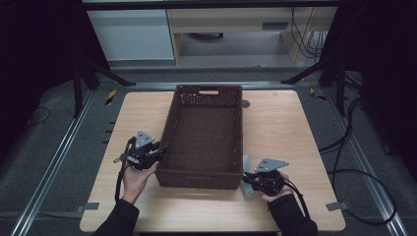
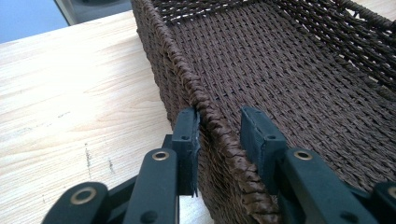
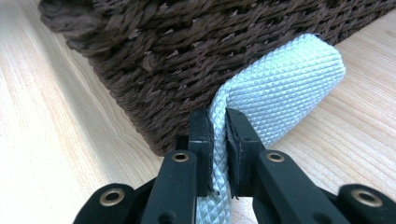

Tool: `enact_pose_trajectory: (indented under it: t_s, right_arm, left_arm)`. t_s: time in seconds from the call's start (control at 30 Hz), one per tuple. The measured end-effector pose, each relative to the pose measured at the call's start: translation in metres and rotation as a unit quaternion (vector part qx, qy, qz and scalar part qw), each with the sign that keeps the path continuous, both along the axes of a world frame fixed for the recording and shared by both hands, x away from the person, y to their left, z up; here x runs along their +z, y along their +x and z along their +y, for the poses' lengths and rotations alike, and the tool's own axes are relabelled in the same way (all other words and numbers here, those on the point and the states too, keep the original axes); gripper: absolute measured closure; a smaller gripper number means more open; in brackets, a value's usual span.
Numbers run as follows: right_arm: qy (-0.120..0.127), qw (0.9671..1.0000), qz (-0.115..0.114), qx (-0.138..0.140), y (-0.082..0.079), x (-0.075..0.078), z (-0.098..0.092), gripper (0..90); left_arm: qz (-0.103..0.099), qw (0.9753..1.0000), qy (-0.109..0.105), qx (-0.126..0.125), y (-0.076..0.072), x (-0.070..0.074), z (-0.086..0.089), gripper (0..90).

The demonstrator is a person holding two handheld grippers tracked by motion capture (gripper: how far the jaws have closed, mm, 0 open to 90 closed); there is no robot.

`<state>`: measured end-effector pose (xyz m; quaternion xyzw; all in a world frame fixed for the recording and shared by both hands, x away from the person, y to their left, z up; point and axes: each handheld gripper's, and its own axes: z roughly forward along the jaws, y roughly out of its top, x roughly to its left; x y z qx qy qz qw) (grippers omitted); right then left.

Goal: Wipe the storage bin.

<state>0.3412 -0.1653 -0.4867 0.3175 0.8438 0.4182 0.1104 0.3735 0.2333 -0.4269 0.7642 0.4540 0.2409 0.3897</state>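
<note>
A dark brown wicker basket (image 1: 199, 178) stands empty in the middle of the wooden table (image 1: 285, 128). My left gripper (image 1: 161, 149) straddles the basket's left wall near the front corner. In the left gripper view the rim (image 2: 177, 60) runs between the jaws of my left gripper (image 2: 219, 123), which is open: one jaw lies against the outside of the wall, the other hangs inside, apart from the weave. My right gripper (image 1: 244, 181) sits at the basket's front right corner, shut on a pale grey textured strip (image 3: 285, 93) that curls against the basket's wall (image 3: 187, 56).
The grey strip (image 1: 246, 162) rises beside the basket's right wall. Bare tabletop lies to both sides of the basket. Black stand legs, cables (image 1: 354, 172) and metal floor rails surround the table.
</note>
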Motion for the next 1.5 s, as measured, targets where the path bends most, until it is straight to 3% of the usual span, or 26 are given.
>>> enact_pose_trajectory:
  t_s: [0.07,0.13,0.23,0.27,0.33,0.43,0.47,0.6,0.7,0.8,0.93,0.97,1.0,1.17,1.3,1.5]
  right_arm:
    - [0.01,0.9999,-0.011,-0.002,-0.001,0.006,-0.001,82.2]
    - [0.036,0.9988,-0.032,-0.006,-0.003,0.019,-0.006,82.2]
    - [0.074,0.9946,-0.071,-0.007,-0.01,0.04,-0.011,82.2]
    - [0.073,0.9937,-0.085,-0.001,-0.014,0.048,-0.011,82.2]
    - [0.069,0.9939,-0.086,0.001,-0.016,0.047,-0.011,82.2]
    - [0.051,0.9964,-0.068,0.003,-0.017,0.038,-0.01,82.3]
    - [0.034,0.998,-0.052,0.004,-0.017,0.029,-0.008,82.2]
    - [0.022,0.9991,-0.036,0.003,-0.016,0.019,-0.007,82.2]
    - [0.005,1.0,-0.008,0.0,-0.014,0.005,-0.005,82.2]
    - [-0.002,1.0,-0.001,0.001,-0.012,0.002,-0.003,82.2]
    - [0.006,0.9998,-0.018,0.005,-0.014,0.011,-0.003,82.1]
    - [0.019,0.9993,-0.031,0.006,-0.016,0.018,-0.004,82.1]
    - [0.042,0.9973,-0.061,0.005,-0.021,0.034,-0.009,82.1]
    - [0.057,0.9944,-0.089,0.005,-0.03,0.049,-0.013,82.1]
    - [0.036,0.9968,-0.071,0.01,-0.032,0.038,-0.008,82.2]
    - [0.001,0.9996,-0.026,0.012,-0.026,0.013,-0.003,82.2]
  left_arm:
    - [0.0,1.0,0.001,-0.001,0.0,0.0,0.0,67.0]
    - [0.0,1.0,0.002,-0.002,0.0,0.0,0.0,66.9]
    - [0.0,1.0,0.001,-0.001,0.0,0.0,0.0,66.9]
    - [0.0,1.0,0.002,-0.001,0.0,0.0,0.0,66.9]
    - [0.0,1.0,0.002,-0.001,0.0,0.0,0.0,66.9]
    - [0.0,1.0,0.002,-0.001,0.0,0.0,0.0,66.9]
    - [0.0,1.0,0.002,-0.001,0.0,0.0,0.0,66.9]
    - [0.0,1.0,0.001,0.002,0.0,0.0,0.0,66.9]
    - [-0.001,1.0,0.003,0.003,0.002,0.0,-0.002,67.1]
    - [-0.001,1.0,0.004,0.003,0.005,0.0,-0.003,67.1]
    - [-0.001,1.0,0.005,0.002,0.009,0.0,-0.003,67.1]
    - [-0.001,1.0,0.005,0.002,0.009,0.0,-0.003,67.0]
    - [-0.001,1.0,0.005,0.002,0.009,0.0,-0.003,67.0]
    - [-0.002,1.0,0.007,0.002,0.009,0.0,-0.003,67.0]
    - [-0.002,1.0,0.007,0.002,0.008,-0.001,-0.003,66.9]
    - [-0.002,1.0,0.006,0.003,0.008,0.0,-0.003,66.8]
